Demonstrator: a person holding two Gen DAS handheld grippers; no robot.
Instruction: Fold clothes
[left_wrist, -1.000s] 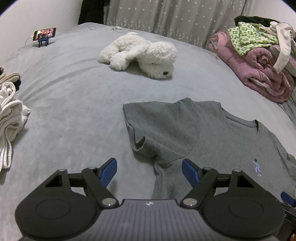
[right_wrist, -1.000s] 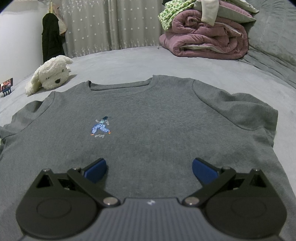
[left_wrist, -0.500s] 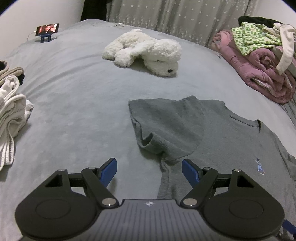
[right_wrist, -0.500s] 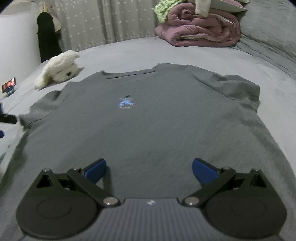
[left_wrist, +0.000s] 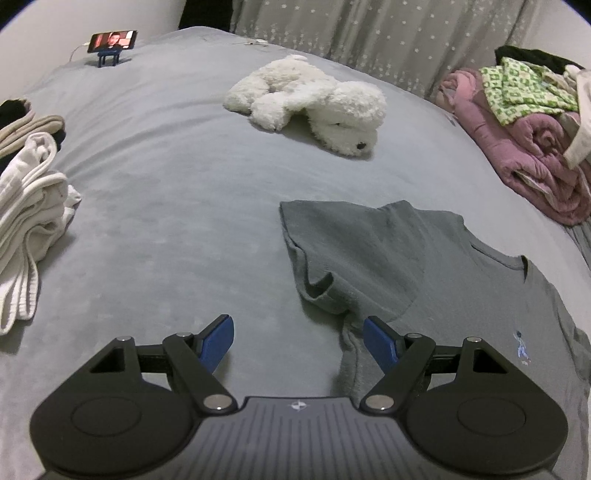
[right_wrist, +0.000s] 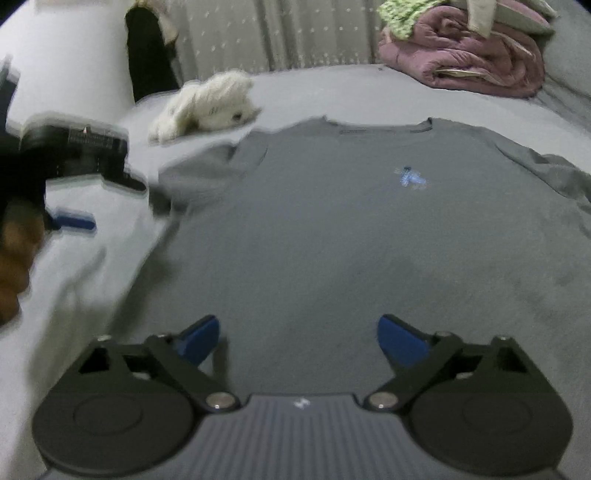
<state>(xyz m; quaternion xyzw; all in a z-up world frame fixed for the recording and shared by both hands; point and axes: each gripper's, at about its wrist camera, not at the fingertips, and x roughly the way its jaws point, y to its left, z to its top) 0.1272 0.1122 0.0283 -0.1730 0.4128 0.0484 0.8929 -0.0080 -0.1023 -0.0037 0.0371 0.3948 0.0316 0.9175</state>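
A grey T-shirt (right_wrist: 332, 229) with a small blue chest print (right_wrist: 410, 177) lies flat, front up, on the grey bed. Its left sleeve (left_wrist: 347, 247) is partly rumpled. My left gripper (left_wrist: 297, 341) is open and empty, just below that sleeve at the shirt's side edge. It also shows blurred at the left of the right wrist view (right_wrist: 74, 221). My right gripper (right_wrist: 297, 338) is open and empty, low over the shirt's lower part.
A white plush dog (left_wrist: 314, 103) lies beyond the shirt. A pile of white clothes (left_wrist: 26, 206) is at the left. A rolled pink quilt with clothes on it (left_wrist: 528, 125) is at the right. A phone on a stand (left_wrist: 110, 42) is at the far left.
Both grippers have drawn back toward the shirt's hem. The right one has also swung left, so the left gripper and the hand holding it have come into its view. Both stay open.
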